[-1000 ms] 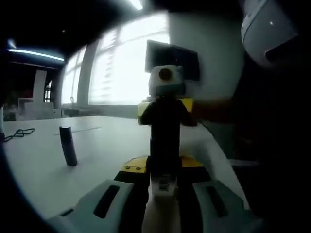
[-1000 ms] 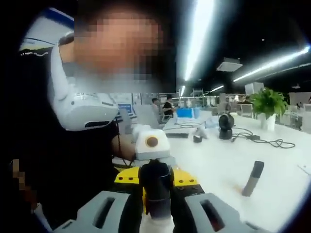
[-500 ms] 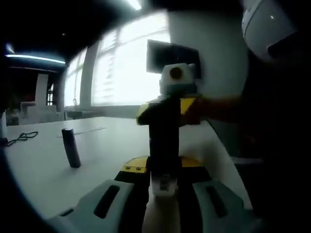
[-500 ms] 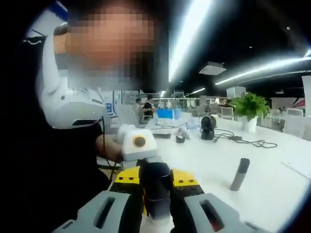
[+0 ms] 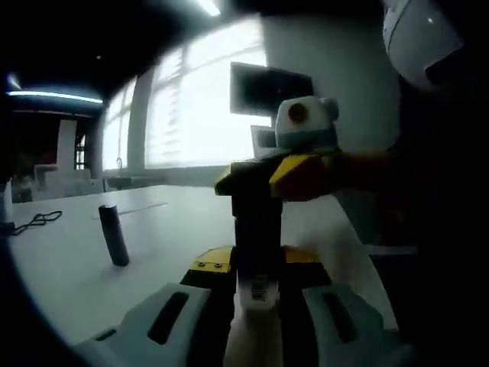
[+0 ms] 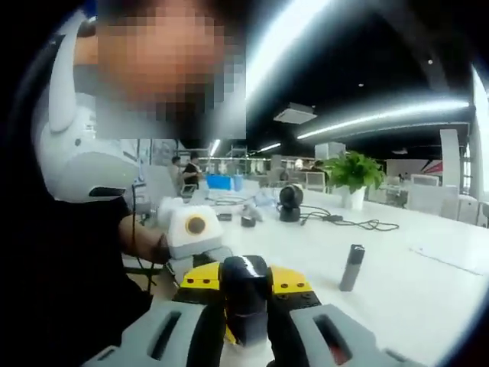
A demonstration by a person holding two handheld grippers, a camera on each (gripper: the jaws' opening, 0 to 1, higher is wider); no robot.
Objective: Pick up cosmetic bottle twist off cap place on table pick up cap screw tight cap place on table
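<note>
I see the white tabletop (image 5: 69, 283) spreading wide under both tools, with bright windows (image 5: 191, 107) and a dark monitor (image 5: 269, 88) behind it in the left gripper view, and a potted plant (image 6: 353, 172) at its far side in the right gripper view. A person in a dark top (image 6: 72, 275) stands close on the left of the right gripper view. My left tool (image 5: 256, 321) has its grey jaws closed in on the pale body of the cosmetic bottle (image 5: 256, 287), which stands upright between them and is held up off the tabletop. From the far side the right tool (image 5: 263, 187) comes in over the bottle's top, and in the right gripper view its own jaws (image 6: 246, 336) are drawn tight on the dark cap (image 6: 246, 294), so both tools hold the same bottle end to end. I cannot tell whether the cap is seated or loose on the neck. A slim dark cylinder (image 5: 114, 235) stands upright on the tabletop, well apart from the tools, and it shows in the right gripper view too (image 6: 351, 267). Thin black cables (image 6: 348, 223) lie on the tabletop beyond it.
</note>
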